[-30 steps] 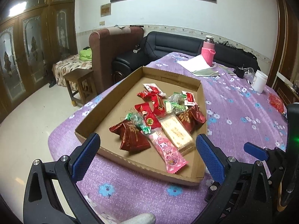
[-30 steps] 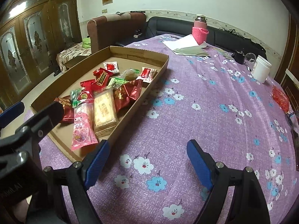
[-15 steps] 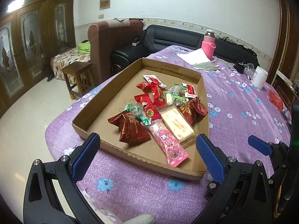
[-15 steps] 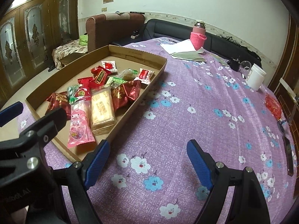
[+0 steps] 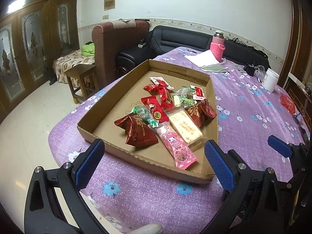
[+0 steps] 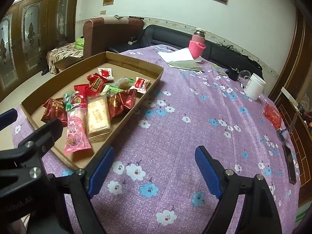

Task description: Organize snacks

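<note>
A shallow cardboard tray [image 5: 109, 101] [image 6: 150, 78] lies on the purple flowered tablecloth and holds several wrapped snacks. Among them are a pink cartoon packet [image 5: 175, 144] [image 6: 75, 130], a beige biscuit pack [image 5: 185, 126] [image 6: 97, 117], a dark red pyramid pack [image 5: 136, 130] and small red and green candies [image 5: 158, 97]. My left gripper [image 5: 154, 165] hovers open just before the tray's near edge, nothing between its blue pads. My right gripper [image 6: 154, 172] is open over bare cloth to the right of the tray.
A white jar [image 6: 254, 88], a pink-sleeved flask [image 6: 197, 46], papers [image 6: 179, 57], a red bag [image 6: 273, 115] and a dark phone [image 6: 290, 163] sit further along the table. A black sofa, a brown armchair [image 5: 117, 41] and a wooden stool [image 5: 81, 80] stand beyond.
Both grippers stay open and empty. The right wrist view has tilted and shifted slightly, so the tray sits a little further left and higher. The snacks have not moved.
</note>
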Tool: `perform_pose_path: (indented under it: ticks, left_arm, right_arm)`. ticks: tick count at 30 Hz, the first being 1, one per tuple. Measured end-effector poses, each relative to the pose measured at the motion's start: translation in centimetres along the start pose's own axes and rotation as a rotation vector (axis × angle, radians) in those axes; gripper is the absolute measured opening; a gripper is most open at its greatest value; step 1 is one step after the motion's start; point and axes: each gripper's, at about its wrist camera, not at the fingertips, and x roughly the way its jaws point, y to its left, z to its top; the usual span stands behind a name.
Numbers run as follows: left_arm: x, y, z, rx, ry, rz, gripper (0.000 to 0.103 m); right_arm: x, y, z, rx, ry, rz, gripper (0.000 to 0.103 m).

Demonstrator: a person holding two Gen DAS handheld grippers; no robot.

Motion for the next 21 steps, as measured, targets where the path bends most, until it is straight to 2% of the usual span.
perform_pose_path:
  ticks: [21]
  left_arm:
    - [0.04, -0.16, -0.36, 0.006, 0.008, -0.004, 0.103]
  right_arm:
    - [-0.42, 0.31, -0.32, -0.022, -0.017, -0.016, 0.087]
